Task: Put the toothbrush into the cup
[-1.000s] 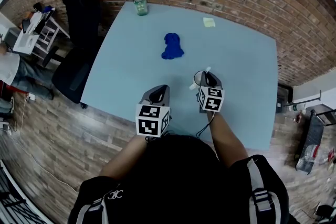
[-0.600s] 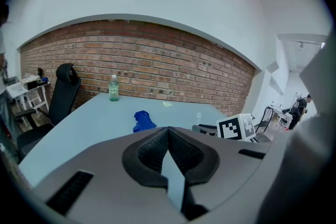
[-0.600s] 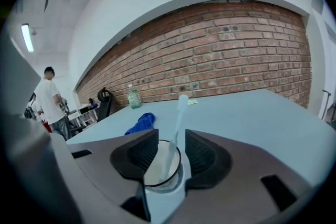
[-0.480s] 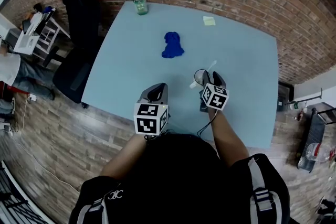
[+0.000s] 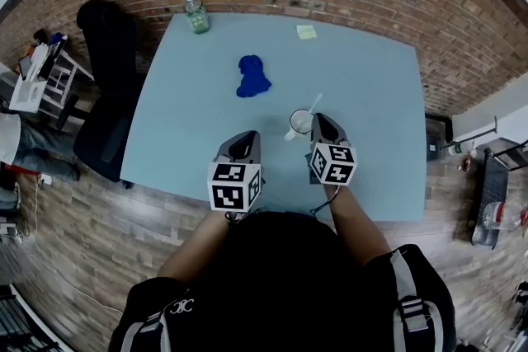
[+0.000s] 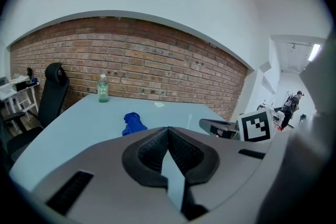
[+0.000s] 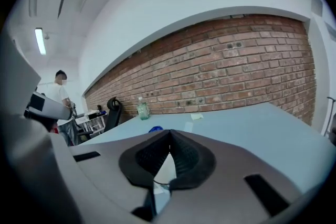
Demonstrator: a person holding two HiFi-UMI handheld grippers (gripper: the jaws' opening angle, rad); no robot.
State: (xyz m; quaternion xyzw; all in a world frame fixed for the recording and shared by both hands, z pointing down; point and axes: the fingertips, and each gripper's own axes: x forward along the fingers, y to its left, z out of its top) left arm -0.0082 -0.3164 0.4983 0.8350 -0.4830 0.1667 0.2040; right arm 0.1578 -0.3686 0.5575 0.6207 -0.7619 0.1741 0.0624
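Note:
A clear cup [image 5: 300, 122] stands on the pale blue table [image 5: 371, 111], with the white toothbrush [image 5: 313, 104] resting in it and leaning out toward the far right. My right gripper [image 5: 321, 123] sits just right of the cup, shut and empty; its tips [image 7: 169, 134] meet with nothing between them. My left gripper [image 5: 245, 139] hovers near the table's front edge, left of the cup, also shut [image 6: 168, 129] and holding nothing. The right gripper's marker cube [image 6: 255, 126] shows in the left gripper view.
A blue cloth [image 5: 251, 76] lies mid-table beyond the cup. A water bottle [image 5: 196, 14] stands at the far left corner and a yellow note [image 5: 306, 32] near the far edge. A black chair [image 5: 103, 37] is left of the table, with a brick wall behind it.
The toothbrush, earlier at the right gripper's tip by the cup, now stands free in the cup. The right gripper has drawn back a little. The left gripper has stayed put.

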